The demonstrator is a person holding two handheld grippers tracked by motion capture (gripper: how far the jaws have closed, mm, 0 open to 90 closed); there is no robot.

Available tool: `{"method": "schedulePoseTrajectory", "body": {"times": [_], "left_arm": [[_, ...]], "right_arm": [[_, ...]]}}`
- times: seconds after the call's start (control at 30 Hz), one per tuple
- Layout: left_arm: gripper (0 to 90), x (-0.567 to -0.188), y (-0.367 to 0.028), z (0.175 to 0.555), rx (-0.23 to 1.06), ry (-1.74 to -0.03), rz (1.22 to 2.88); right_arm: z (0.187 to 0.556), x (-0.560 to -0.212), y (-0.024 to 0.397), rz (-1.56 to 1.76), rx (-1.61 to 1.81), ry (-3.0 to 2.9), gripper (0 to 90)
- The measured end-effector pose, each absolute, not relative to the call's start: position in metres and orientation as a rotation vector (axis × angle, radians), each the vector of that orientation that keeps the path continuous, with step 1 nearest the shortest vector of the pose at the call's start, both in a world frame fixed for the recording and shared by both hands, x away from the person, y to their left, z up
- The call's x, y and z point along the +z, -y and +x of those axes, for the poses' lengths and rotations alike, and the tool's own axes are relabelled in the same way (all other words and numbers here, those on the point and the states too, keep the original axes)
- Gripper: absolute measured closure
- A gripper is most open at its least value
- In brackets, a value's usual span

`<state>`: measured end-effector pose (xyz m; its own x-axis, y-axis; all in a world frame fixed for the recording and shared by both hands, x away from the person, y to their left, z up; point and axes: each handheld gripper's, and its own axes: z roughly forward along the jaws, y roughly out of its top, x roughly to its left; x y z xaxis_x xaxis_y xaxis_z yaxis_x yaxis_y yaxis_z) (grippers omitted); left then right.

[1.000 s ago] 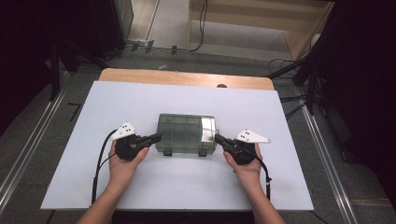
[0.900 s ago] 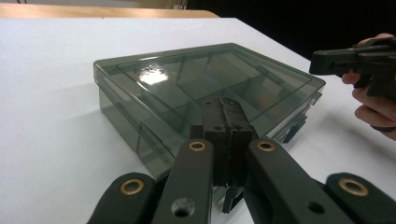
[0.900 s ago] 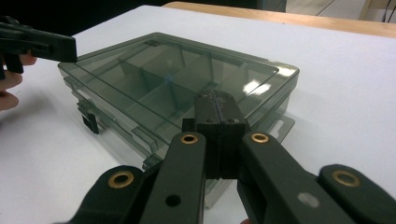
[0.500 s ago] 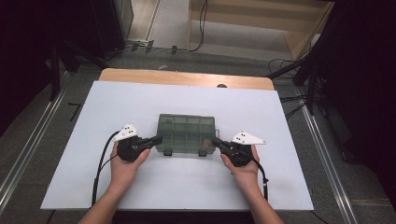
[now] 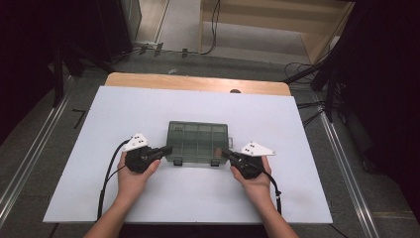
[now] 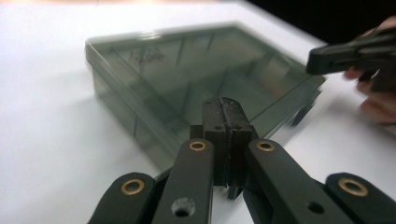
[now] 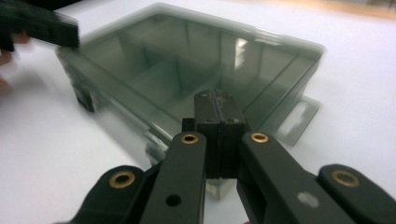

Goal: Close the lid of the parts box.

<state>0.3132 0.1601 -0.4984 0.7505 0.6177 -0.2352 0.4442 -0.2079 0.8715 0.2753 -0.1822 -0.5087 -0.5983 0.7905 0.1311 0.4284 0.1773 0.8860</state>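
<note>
Two claws are set at the near corners of a compartment box on the white table (image 5: pixel 89 129).

The smoky clear compartment box (image 5: pixel 198 143) lies mid-table, long axis across. The left claw (image 5: pixel 166 149) is pressed together at its near-left corner, the right claw (image 5: pixel 225 154) likewise at the near-right; both forearms are held low, pointing inward, equally near.

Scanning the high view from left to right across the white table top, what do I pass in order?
Left hand-held gripper with its grey three-cornered plate, jaws shut → translucent dark green plastic compartment box → right hand-held gripper, jaws shut, all on the white board.
</note>
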Motion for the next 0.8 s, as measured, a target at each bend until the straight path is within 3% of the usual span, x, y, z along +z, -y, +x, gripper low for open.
{"method": "schedulePoseTrajectory", "body": {"times": [0.2,0.27,0.4,0.47,0.57,0.6,0.67,0.73,0.8], "left_arm": [[89.9,-0.498,-0.158,0.312,0.212,-0.827,1.846],[89.2,-0.498,-0.159,0.312,0.204,-0.823,1.835],[64.7,-0.496,-0.159,0.309,0.247,-0.800,1.820],[50.8,-0.494,-0.160,0.307,0.258,-0.805,1.811],[20.8,-0.489,-0.164,0.304,0.234,-0.818,1.778],[14.0,-0.488,-0.166,0.303,0.232,-0.819,1.771],[9.0,-0.486,-0.169,0.302,0.221,-0.794,1.758],[0.0,-0.484,-0.172,0.301,0.228,-0.790,1.758],[0.0,-0.482,-0.174,0.300,0.234,-0.781,1.747]], "right_arm": [[0.275,-0.509,0.183,1.177,1.406,-2.089,87.7],[0.275,-0.509,0.185,1.183,1.438,-2.093,78.1],[0.273,-0.506,0.184,1.140,1.492,-2.100,59.4],[0.272,-0.503,0.183,1.126,1.493,-2.084,44.1],[0.271,-0.499,0.183,1.130,1.495,-2.069,14.3],[0.270,-0.498,0.184,1.130,1.495,-2.073,8.6],[0.269,-0.497,0.187,1.127,1.514,-2.079,0.0],[0.269,-0.496,0.191,1.126,1.533,-2.076,0.0],[0.268,-0.495,0.194,1.129,1.533,-2.062,0.0]]}}
